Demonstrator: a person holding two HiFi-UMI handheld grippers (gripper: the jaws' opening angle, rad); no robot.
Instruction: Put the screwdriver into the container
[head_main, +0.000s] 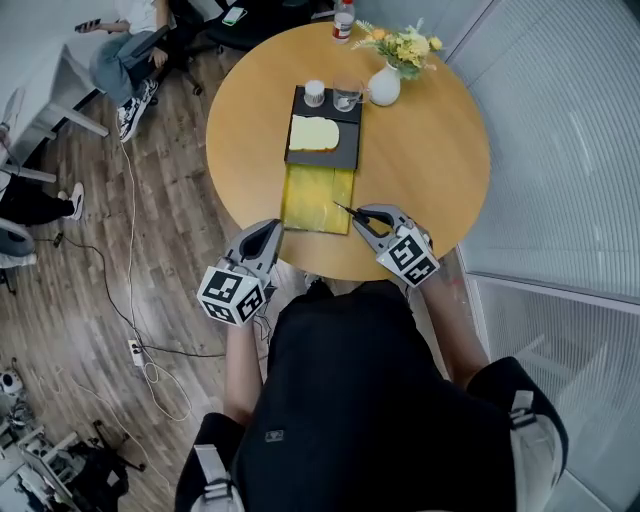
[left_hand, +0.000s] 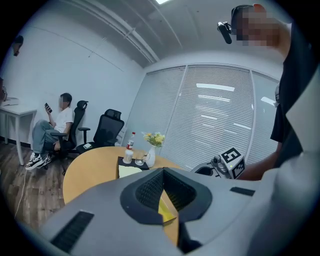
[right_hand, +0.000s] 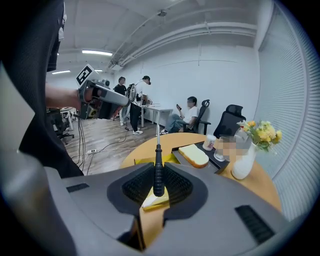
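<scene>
The screwdriver (head_main: 346, 210) has a black handle and a thin metal shaft. My right gripper (head_main: 361, 215) is shut on its handle (right_hand: 158, 175), and the shaft points over the near right edge of the yellow container (head_main: 316, 195). That open, shallow container lies on the round wooden table (head_main: 430, 150), just in front of a black tray (head_main: 350, 150). My left gripper (head_main: 274, 227) hovers at the table's near left edge, beside the container's near left corner. Its jaws meet at the tips with nothing between them (left_hand: 163, 172).
The black tray carries a slice of bread (head_main: 314, 133), a small white cup (head_main: 314, 93) and a glass (head_main: 347, 96). A white vase of flowers (head_main: 386, 82) and a bottle (head_main: 343, 20) stand at the far side. A person sits on a chair (head_main: 125, 60) far left.
</scene>
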